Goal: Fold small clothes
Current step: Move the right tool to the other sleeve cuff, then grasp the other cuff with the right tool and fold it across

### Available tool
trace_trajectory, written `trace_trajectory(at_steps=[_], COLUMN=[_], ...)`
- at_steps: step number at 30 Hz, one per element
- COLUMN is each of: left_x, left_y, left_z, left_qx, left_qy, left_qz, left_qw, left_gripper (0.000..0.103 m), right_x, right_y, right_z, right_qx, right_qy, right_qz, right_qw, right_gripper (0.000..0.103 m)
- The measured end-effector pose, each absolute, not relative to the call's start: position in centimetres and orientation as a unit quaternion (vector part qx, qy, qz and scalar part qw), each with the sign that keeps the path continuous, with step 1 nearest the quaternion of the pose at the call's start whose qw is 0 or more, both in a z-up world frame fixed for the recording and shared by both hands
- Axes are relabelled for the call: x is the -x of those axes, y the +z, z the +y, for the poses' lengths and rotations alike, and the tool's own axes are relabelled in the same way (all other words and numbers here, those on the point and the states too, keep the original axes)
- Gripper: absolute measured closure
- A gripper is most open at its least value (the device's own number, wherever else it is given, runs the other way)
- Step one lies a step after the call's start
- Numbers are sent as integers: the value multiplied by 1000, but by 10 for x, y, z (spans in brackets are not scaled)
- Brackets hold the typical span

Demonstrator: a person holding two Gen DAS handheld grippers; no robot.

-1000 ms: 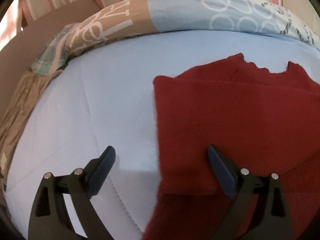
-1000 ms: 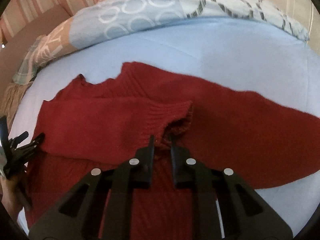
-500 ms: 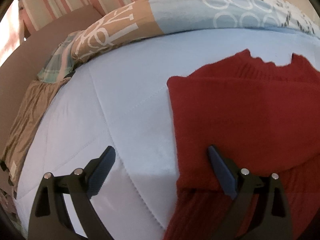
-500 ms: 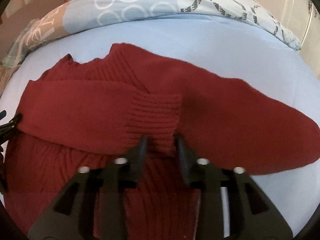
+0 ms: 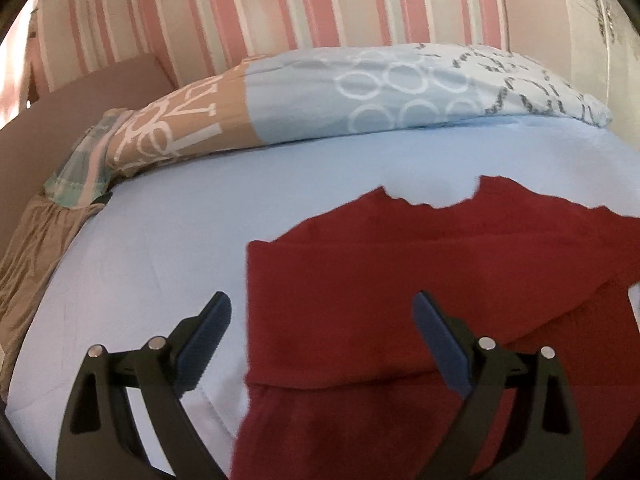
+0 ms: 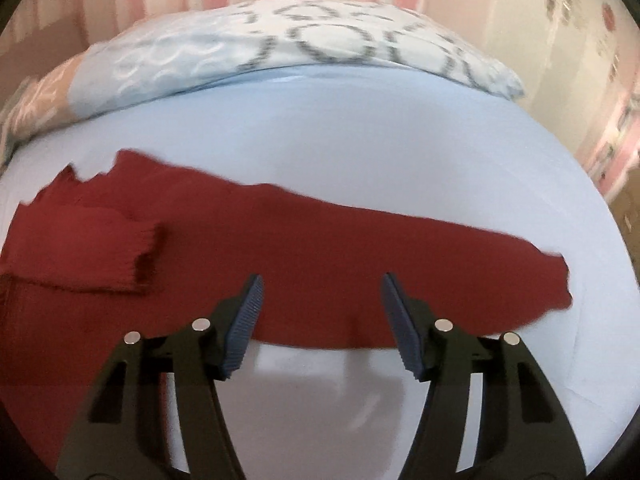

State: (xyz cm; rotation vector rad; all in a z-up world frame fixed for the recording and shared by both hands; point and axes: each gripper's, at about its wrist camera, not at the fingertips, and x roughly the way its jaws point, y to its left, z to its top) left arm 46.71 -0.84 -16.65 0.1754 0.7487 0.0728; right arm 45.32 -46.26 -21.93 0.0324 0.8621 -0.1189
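Both grippers' fingers spread wide, holding nothing: left gripper (image 5: 322, 334) and right gripper (image 6: 322, 304) over red sweater (image 6: 320, 264).

A pale blue bed sheet (image 5: 192, 248) is spread over the bed. A patterned pillow (image 5: 360, 100) in tan, blue and white is laid along its far edge, below a pink-striped wall (image 5: 248, 12). A beige cloth (image 5: 28, 256) is draped at the left side.
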Motion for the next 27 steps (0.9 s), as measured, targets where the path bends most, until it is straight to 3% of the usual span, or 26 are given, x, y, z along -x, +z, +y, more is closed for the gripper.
trace_trajectory(at_steps=[11,22,26,27], left_x=[-466,-483,-484,-484], left_y=[-180,-186,-188,-189], left_z=[-36,-77,-84,-84], left_qx=[-89,-65,-72,-72], left_qy=[19,-3,-6,-6], left_qz=[365,385,386,386], left_qw=[927,921,919,920], left_gripper=[10,10,10,10], right_x=[-431,-453,-453,-451], right_y=[-232,-260,-269,-270], right_z=[-627,-664,-677,-681], right_qx=[-65,-60,-95,-107], right_qy=[-179,-196,-205,-202], right_qz=[415,446,450,448], right_qw=[890,871,864,864], right_gripper=[42,43,24,24])
